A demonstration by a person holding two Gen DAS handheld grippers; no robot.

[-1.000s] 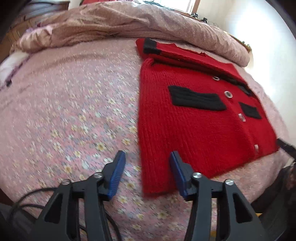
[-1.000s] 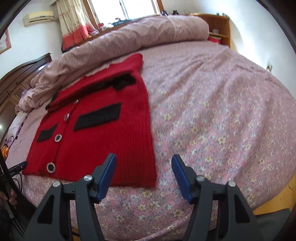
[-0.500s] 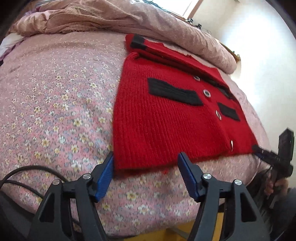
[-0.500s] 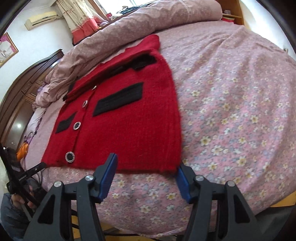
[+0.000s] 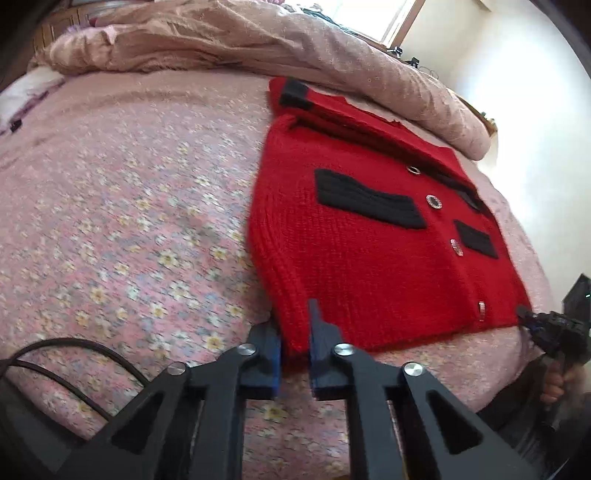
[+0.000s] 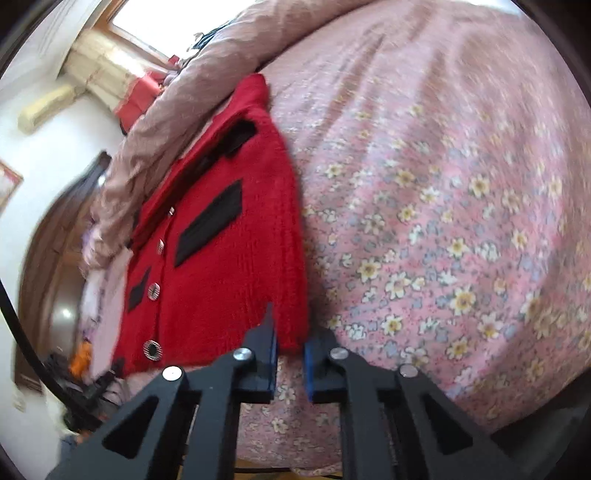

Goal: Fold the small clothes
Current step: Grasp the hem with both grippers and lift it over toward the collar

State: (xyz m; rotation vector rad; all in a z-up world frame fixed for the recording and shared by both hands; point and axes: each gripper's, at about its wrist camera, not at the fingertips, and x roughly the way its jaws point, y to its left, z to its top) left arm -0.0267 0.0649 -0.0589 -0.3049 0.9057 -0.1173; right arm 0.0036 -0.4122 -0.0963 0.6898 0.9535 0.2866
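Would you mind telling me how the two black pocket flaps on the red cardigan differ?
In the left wrist view, the near flap is long and wide; the far flap looks shorter. The near one sits on the left gripper's side of the buttons, the far one beyond them. Both are black ribbed bands on the cardigan.

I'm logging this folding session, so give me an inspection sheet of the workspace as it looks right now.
Surface: bed with pink floral sheet, no bare spots hidden.
Job's things: red cardigan lying flat, buttoned, black pocket trims, sleeves folded in.
Clutter: rolled quilt along the far edge.
Grippers: left gripper shut on the cardigan's near left hem corner; right gripper shut on the near right hem corner.
Cables: black cable on the sheet by the left gripper.
Surroundings: window, wooden headboard.
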